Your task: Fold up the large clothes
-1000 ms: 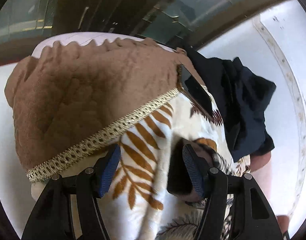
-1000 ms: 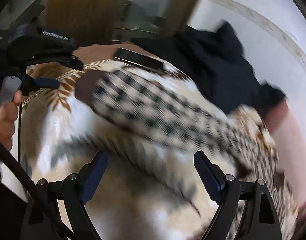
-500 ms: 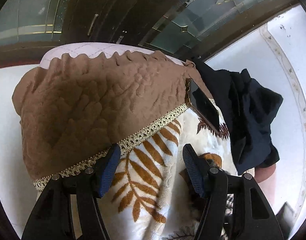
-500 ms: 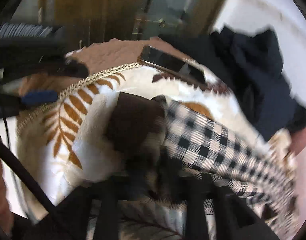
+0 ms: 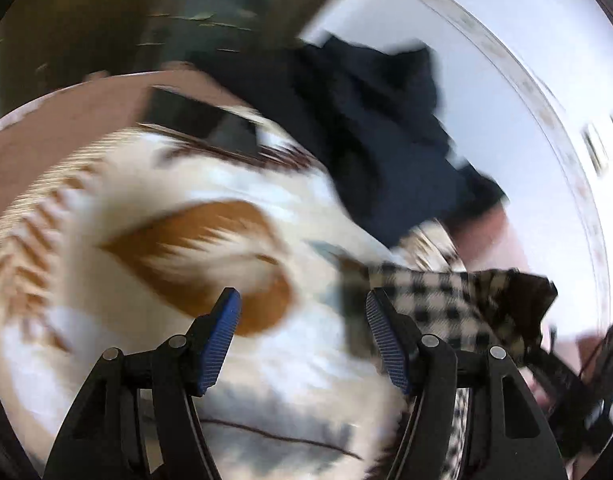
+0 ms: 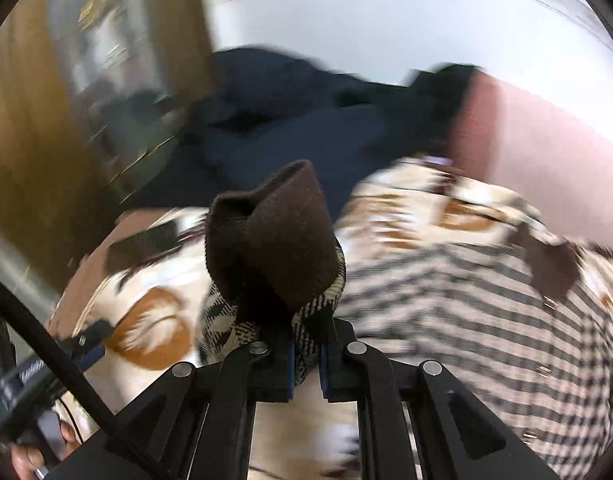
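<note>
the leaf-print blanket covers the whole surface under both cameras, soft and loose, and that is the largest risk: any drag on the garment can pull the blanket along and rumple the folding ground. what lies beneath it cannot be told.

next in size, the checked garment lies spread across the blanket to the right, with one end gathered up toward the right claw; in the left view it shows as a checked flap at the far right. the dark blue clothes are heaped just beyond it. if the lift swings wide, the trailing cloth could catch that heap and tangle.

a phone rests on the blanket near its brown border. a tug on the blanket could slide it off the edge.

the right claw has just been closing and now pinches the garment at its brown ribbed cuff, the cuff bunched above the jaws. the bite looks small; the cloth's weight may pull it free, in my judgement.

the left claw stands fairly wide with nothing in it, above the blanket and beside the checked flap. closing low, it might take blanket with the garment.
</note>
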The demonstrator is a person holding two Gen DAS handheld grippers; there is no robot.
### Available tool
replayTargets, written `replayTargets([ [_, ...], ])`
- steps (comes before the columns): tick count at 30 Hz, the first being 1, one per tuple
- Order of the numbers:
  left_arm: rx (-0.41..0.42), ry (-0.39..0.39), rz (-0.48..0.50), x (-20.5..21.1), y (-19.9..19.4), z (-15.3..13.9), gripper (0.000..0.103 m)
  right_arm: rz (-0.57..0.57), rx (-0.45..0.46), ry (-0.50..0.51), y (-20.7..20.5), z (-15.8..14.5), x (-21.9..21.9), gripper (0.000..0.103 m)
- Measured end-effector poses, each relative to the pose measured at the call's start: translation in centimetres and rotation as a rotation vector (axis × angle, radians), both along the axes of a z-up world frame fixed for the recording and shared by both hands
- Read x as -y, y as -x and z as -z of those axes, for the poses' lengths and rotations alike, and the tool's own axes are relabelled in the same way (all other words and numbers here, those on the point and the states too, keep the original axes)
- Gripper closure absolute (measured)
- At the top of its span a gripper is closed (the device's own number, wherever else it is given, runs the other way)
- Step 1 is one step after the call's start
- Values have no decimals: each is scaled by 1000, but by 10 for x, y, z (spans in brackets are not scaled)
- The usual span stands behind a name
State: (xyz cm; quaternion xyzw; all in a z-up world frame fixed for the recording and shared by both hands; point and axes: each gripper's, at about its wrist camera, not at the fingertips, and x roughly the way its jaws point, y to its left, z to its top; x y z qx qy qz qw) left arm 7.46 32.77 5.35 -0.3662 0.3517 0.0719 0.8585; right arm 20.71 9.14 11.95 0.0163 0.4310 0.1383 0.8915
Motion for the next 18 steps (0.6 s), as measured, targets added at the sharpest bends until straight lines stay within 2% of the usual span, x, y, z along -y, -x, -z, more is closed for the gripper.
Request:
replayTargets([
  [4, 28, -3, 174, 54, -22, -3, 37, 124, -13, -12, -3, 3, 80, 94],
  [7, 49, 83, 295, 89, -32, -1, 36, 217, -20, -3, 4, 10, 138, 94],
  [9, 56, 127, 339, 106, -38, 1, 35, 268, -21, -20, 9, 11, 171, 94],
  [12, 69, 106, 388, 137, -47, -1, 35, 323, -14, -34, 16, 10, 210, 94],
  [16, 61, 21, 510, 190, -62, 0, 35, 367, -36, -35, 22, 21, 245, 94],
  [18, 51, 34, 569, 205, -69, 5, 35, 381, -51, -55, 26, 28, 260, 94],
])
